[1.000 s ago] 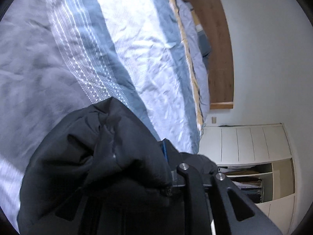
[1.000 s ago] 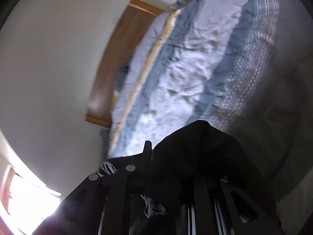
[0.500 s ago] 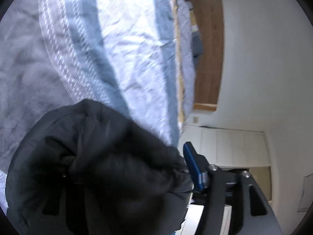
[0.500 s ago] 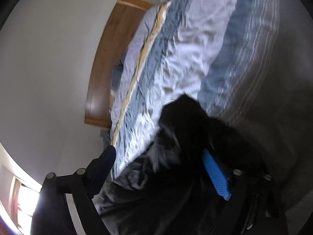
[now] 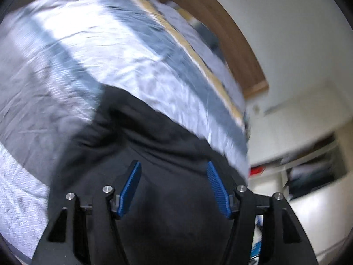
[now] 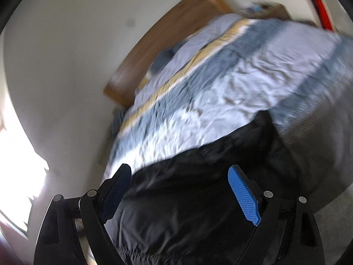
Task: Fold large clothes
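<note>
- Step in hand, as judged: release after a fold; the black garment lies on the striped bedspread at the near edge of the bed, under both tools.
- Left gripper: jaws have just been opening and stand wide; blue pads flank the dark cloth without pressing on it.
- Right gripper: jaws likewise just opened, spread wide; nothing clamped, garment seen between and below.
- Next move, as judged: find a fresh edge or corner to pinch; motion blur hides the hems.
</note>
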The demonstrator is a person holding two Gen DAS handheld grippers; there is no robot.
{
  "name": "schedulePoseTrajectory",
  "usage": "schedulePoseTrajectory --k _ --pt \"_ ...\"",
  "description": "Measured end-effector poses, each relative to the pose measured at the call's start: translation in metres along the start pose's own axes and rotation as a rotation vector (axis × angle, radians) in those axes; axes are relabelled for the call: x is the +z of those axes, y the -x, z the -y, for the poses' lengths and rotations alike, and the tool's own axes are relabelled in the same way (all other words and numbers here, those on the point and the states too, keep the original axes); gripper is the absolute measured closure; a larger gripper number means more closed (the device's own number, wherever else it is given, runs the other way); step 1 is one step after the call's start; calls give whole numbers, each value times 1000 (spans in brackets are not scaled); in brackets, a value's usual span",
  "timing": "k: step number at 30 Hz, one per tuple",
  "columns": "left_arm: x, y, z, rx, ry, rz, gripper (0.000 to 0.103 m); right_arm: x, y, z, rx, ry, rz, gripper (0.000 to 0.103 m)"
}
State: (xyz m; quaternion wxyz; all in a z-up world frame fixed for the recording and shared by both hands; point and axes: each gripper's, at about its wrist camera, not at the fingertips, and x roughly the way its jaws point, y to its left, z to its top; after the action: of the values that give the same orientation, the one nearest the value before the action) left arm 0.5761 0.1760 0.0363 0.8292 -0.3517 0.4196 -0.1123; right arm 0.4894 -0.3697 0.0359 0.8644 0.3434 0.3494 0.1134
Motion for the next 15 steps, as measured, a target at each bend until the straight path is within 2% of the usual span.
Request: schedulePoseTrajectory --k 4,6,8,10,15 --pt "-36 -40 56 15 -179 -28 43 -29 -30 -47 -21 151 -53 14" --pt "-51 -67 75 85 -280 -41 43 -44 -47 -61 -38 207 -75 14" --pt "-57 -93 84 163 -335 -56 43 -58 -73 -67 -78 272 -118 14" --pt "-56 -117 84 215 -355 -82 43 -65 -95 -67 -132 319 -137 14" --pt "-30 -165 78 268 -325 -117 43 -48 -139 -56 -177 291 -158 13"
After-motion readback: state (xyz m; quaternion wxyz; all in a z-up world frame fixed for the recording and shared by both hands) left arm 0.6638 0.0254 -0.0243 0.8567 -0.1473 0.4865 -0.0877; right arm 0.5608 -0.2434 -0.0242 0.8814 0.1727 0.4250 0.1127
